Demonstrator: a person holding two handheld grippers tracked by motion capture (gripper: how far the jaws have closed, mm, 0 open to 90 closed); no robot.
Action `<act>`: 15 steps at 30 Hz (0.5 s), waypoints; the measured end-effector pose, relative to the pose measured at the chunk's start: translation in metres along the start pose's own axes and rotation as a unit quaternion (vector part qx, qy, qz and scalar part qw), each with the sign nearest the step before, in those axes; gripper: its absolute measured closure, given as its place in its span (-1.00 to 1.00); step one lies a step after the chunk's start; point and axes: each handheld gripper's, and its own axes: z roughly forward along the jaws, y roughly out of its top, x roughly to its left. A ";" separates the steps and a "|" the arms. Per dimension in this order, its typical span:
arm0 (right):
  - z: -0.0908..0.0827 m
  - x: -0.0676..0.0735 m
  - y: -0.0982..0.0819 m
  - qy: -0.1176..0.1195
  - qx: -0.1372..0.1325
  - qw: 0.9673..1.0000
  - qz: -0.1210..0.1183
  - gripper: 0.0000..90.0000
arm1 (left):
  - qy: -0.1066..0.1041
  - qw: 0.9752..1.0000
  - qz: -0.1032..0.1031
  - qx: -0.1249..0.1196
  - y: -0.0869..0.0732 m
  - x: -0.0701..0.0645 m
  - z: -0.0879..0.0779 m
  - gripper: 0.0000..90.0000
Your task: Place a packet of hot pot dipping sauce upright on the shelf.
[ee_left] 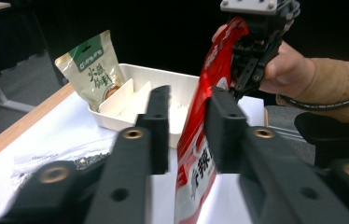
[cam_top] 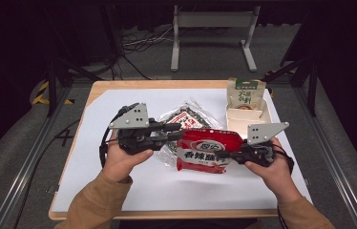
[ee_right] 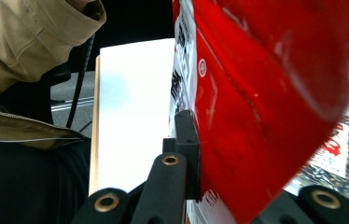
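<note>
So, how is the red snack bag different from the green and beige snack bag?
The red snack bag is held up over the table by the right gripper, while the green and beige snack bag stands in the white divided tray. The red one is glossy with white lettering; the other is beige with a green top. Both are sealed pouches with printed characters.

Tan ribbed-cuff sleeves (cam_top: 95,200); black left gripper (cam_top: 169,128) and right gripper (cam_top: 229,154) with brass-looking screws, grey triangular plates, black cables.

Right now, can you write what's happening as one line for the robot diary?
right gripper: shut on red snack bag, held above table | left gripper: open, bag edge between jaws | green pouch: upright in white tray
</note>
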 end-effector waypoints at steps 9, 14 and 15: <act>-0.020 -0.007 0.012 -0.022 0.012 1.000 0.010 0.99 | 0.010 1.000 -0.017 0.004 -0.008 0.007 -0.004 0.30; -0.031 -0.012 0.020 -0.037 0.020 0.999 0.015 0.99 | 0.021 1.000 -0.017 0.010 -0.012 0.011 -0.007 0.25; -0.032 -0.014 0.021 -0.038 0.020 0.999 0.016 0.99 | 0.021 0.999 -0.022 0.008 -0.012 0.012 -0.007 0.24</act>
